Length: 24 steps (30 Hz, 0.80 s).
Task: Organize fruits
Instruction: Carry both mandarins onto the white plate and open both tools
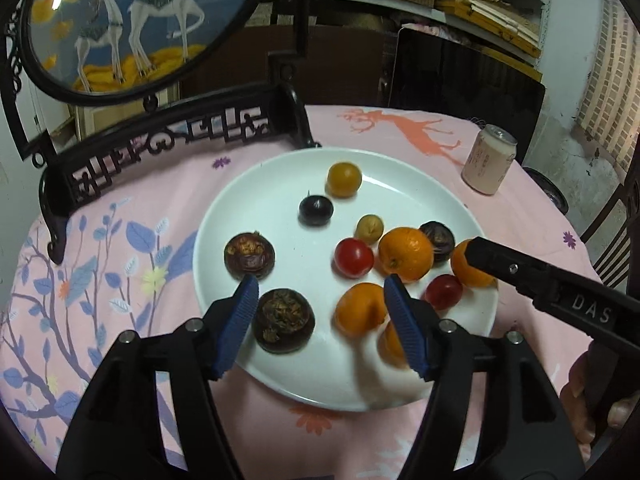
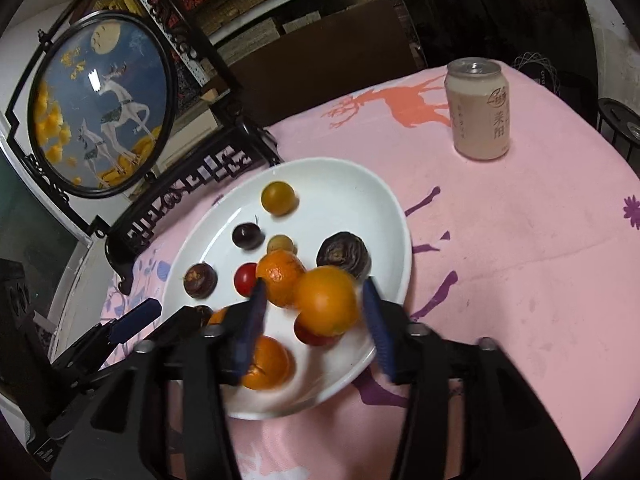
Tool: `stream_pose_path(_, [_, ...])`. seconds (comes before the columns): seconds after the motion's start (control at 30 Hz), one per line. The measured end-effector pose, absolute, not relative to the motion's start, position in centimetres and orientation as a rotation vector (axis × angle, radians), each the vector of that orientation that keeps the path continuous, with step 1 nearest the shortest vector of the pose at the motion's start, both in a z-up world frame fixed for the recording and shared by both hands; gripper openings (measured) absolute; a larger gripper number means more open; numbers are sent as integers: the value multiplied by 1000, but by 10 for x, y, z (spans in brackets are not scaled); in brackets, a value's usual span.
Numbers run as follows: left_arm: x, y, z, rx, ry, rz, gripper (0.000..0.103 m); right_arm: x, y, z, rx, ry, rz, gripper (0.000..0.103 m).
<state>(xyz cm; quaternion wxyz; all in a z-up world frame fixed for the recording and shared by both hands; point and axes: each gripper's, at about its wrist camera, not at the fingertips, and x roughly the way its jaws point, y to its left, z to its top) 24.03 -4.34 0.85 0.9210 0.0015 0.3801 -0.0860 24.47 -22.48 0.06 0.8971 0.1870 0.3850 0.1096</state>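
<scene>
A white plate (image 1: 280, 368) on the pink cloth holds several fruits: oranges (image 1: 406, 254), red tomatoes (image 1: 354, 258), a yellow tomato (image 1: 344, 179), a dark plum (image 1: 316, 210) and brown mangosteens (image 1: 284, 320). My left gripper (image 1: 320, 308) is open over the plate's near side, with a mangosteen and an orange (image 1: 358, 312) between its fingers. My right gripper (image 2: 316, 312) is open around an orange (image 2: 326, 300) at the plate's (image 2: 360, 200) right side, apart from it. The right gripper's finger (image 1: 520, 272) shows in the left view.
A pink drink can (image 1: 489, 160) (image 2: 478, 110) stands on the cloth behind and right of the plate. A black carved stand with a round deer picture (image 1: 132, 24) (image 2: 100, 100) is behind and left. A dark chair (image 1: 460, 72) stands at the far edge.
</scene>
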Motion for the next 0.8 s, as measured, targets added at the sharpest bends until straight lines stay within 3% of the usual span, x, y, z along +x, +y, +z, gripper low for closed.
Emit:
stream_pose_path(0.3, [207,-36,25,19,746,-149,67,212,-218,26,375,759,278,54])
stream_pose_path(0.37, [189,-33,23,42,733,-140,69,190,-214,32,340,736,290,60])
stream_pose_path(0.53, [153,-27,7,42,776,-161,70,148,-214,29,304,723,304,61])
stream_pose_path(0.63, [131,-20,-2,39,787,-142,82,121,-217,14,315,754,333,61])
stream_pose_path(0.8, [108,8,-4,-34,788,-86,85,81,-203,-13,205,837,387,61])
